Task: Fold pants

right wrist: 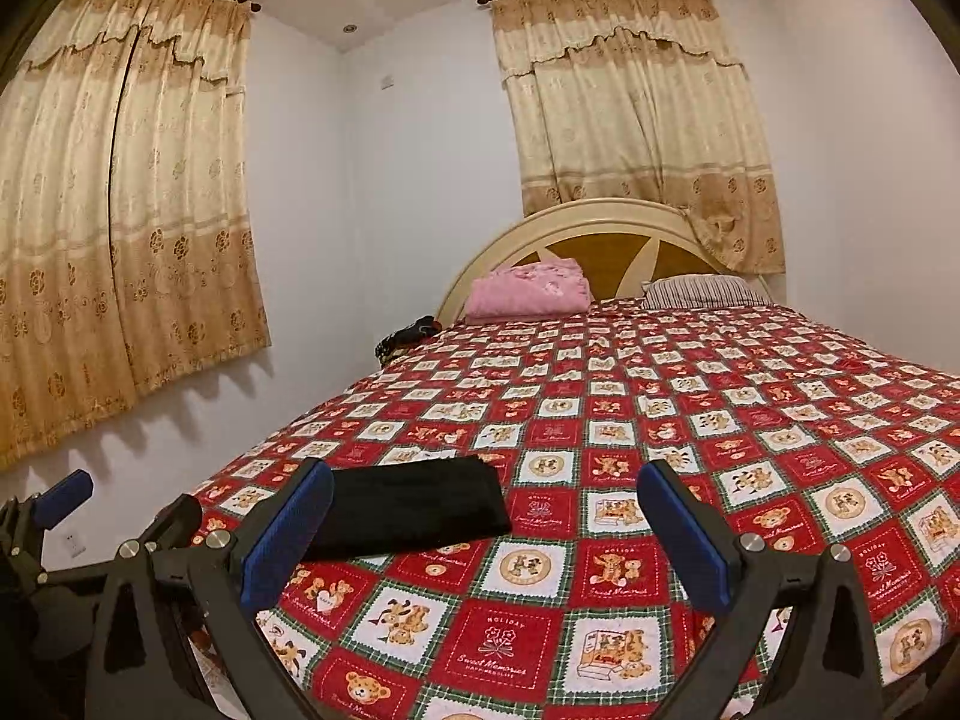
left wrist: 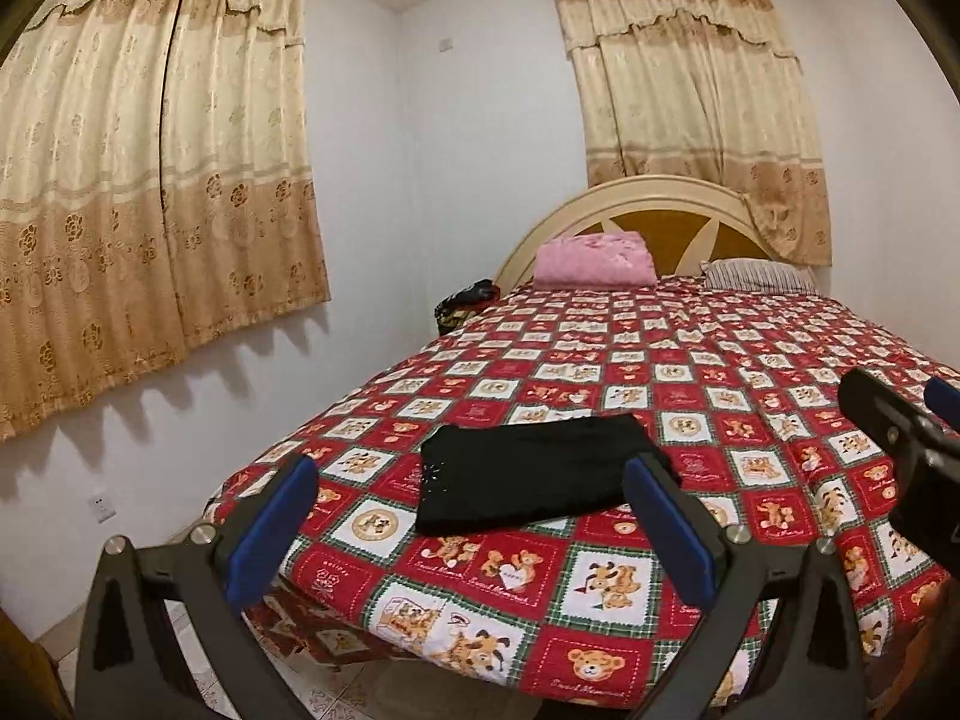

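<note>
Folded black pants (left wrist: 528, 474) flat on a red teddy-bear bedspread (left wrist: 690, 372), left gripper (left wrist: 474, 516) and right gripper (right wrist: 486, 516) spread wide, empty, above.

We are looking into a home bedroom: a bed (left wrist: 690, 360) wearing a red teddy-bear quilt (right wrist: 660, 450), a curved headboard (left wrist: 636, 204), a striped pillow (right wrist: 702, 291), a pink blanket (left wrist: 591, 259), and beige curtains (left wrist: 138, 180) hanging over the windows.

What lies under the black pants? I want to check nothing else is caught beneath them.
The black pants lie folded on the bear-print bedspread, which shows all around them. Whatever is directly beneath is covered.
</note>
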Available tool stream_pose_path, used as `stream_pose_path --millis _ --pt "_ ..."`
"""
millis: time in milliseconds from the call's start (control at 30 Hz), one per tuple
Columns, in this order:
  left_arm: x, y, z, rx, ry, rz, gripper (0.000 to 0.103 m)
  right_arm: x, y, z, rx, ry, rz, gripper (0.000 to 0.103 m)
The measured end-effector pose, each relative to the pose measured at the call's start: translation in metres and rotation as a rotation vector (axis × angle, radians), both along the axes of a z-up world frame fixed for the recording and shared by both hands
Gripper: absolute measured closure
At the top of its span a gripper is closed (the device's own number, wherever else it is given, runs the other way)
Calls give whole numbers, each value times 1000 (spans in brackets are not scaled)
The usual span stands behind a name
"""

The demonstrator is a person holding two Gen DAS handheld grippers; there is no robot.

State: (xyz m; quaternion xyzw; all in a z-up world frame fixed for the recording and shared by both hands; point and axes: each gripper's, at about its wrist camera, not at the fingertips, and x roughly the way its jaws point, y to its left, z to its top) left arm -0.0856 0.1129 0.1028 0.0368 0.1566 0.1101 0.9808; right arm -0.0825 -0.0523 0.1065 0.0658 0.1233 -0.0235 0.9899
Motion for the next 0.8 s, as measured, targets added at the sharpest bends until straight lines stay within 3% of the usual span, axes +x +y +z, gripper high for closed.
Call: stream_pose_path --millis 800 --pt "-1 5 -2 -28 24 48 0 1 5 -5 -22 25 16 1"
